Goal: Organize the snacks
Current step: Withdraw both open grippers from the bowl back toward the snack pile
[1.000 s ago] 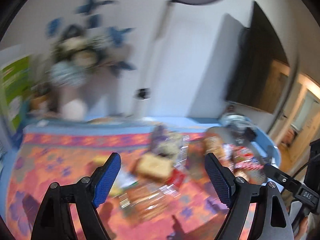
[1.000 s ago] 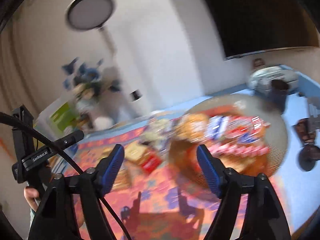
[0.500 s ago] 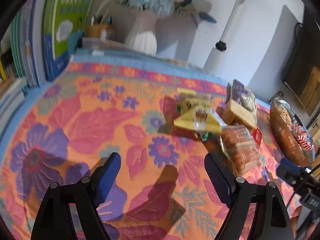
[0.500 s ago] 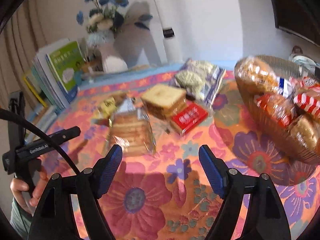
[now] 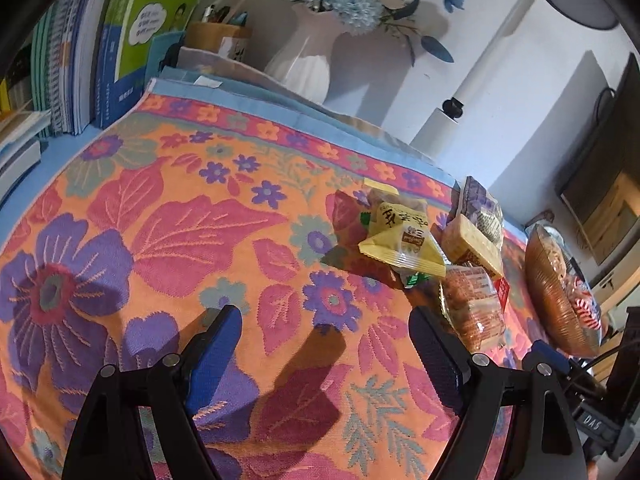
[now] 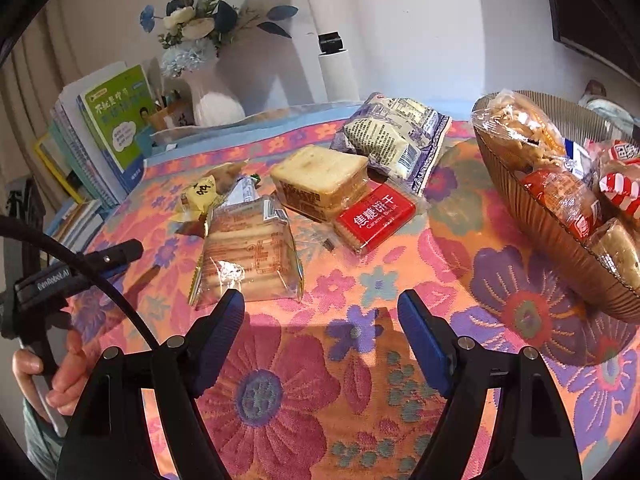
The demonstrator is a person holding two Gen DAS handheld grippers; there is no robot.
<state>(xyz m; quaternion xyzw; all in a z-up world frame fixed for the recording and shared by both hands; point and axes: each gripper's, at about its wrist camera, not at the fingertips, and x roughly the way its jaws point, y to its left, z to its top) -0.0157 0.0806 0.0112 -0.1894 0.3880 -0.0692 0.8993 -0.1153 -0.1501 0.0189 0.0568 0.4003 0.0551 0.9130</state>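
From my station, stock on the floral tablecloth (image 6: 280, 392):

Left gripper (image 5: 326, 344): jaws wide apart, nothing between them, only cloth beneath; I see it from outside in the right view, where a hand (image 6: 60, 368) holds its handle at the left edge.

Right gripper (image 6: 320, 328): jaws also well open and empty, hanging over the cloth just short of the clear biscuit pack (image 6: 250, 250); the left view catches only its dark body at the lower right edge.

Loose snacks, clustered mid-table: clear biscuit pack nearest me; yellow packet (image 5: 402, 240) behind it, printed face plain in the left view, mostly hidden in the right; a wrapped toast-like block (image 6: 320, 178) resting partly on the red caramel biscuit pack (image 6: 374, 216); purple-and-white bag (image 6: 394, 134) behind those, touching the block.

Basket (image 6: 556, 240): to the right of the loose pile, apart from it; the right view looks in and shows it holding several wrapped items; the left view gives mainly its ribbed wall.

Back edge: white vase (image 5: 304, 64) with blue flowers; upright books (image 5: 156, 20), fuller in the left view.
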